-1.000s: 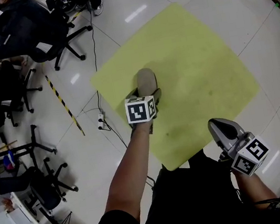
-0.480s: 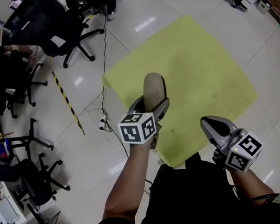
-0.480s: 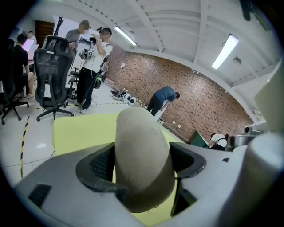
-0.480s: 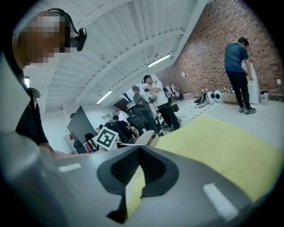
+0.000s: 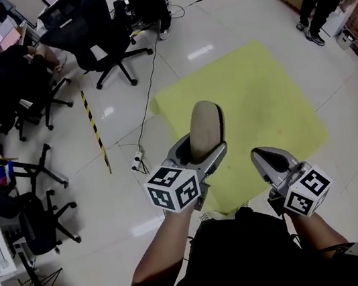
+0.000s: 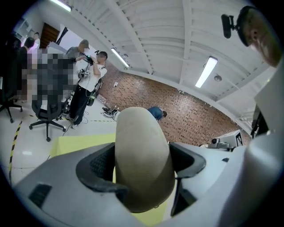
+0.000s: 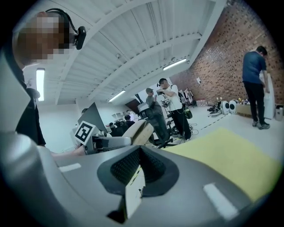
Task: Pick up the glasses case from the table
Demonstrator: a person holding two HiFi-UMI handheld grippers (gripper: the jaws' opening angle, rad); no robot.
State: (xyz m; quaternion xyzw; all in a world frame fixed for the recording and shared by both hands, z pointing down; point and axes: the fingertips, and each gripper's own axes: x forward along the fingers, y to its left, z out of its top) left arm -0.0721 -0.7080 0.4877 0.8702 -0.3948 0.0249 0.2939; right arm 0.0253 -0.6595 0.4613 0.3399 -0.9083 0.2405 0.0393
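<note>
Case: beige, held over the yellow mat.
Left tongs: clamped on the case's lower end.
Right tongs: together, empty.

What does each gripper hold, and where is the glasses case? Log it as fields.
left gripper: shut on the beige glasses case
right gripper: jaws together, nothing between them
glasses case: rounded end sticks out past the left jaws, held in the air, touching no surface
yellow surface: below and ahead of both grippers
surroundings: office chair at upper left
</note>
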